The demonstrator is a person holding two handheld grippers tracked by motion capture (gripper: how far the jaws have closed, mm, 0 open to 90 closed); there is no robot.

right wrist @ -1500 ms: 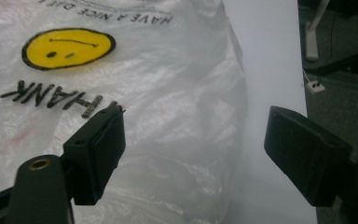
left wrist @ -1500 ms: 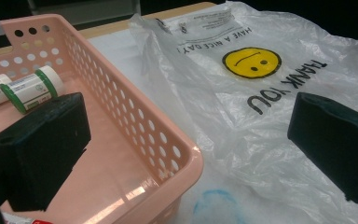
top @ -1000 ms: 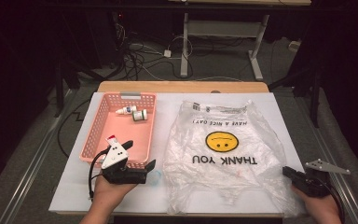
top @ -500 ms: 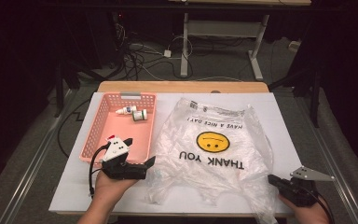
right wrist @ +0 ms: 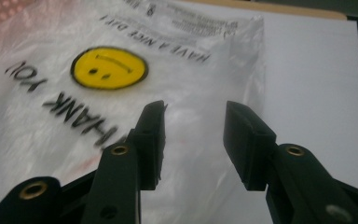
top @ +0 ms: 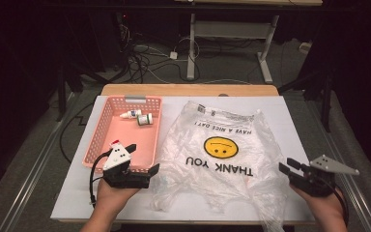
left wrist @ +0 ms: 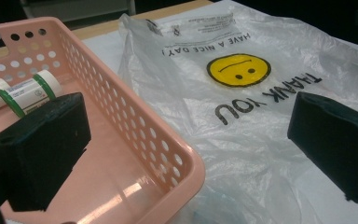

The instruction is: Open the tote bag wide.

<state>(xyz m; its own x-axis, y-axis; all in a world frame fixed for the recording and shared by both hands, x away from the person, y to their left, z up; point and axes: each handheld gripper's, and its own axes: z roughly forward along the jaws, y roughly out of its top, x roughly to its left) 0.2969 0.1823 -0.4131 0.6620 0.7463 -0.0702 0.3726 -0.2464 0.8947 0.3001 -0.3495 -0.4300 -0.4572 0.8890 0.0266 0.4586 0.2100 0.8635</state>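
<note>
Bag (top: 222,154) print: "THANK YOU", "HAVE A NICE DAY!", yellow smiley.

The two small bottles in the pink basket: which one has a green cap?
The stubbier bottle, lying nearer the bag's side of the pink basket. It has a green cap and green band; the slimmer bottle beside it has a white tip and blue label.
</note>
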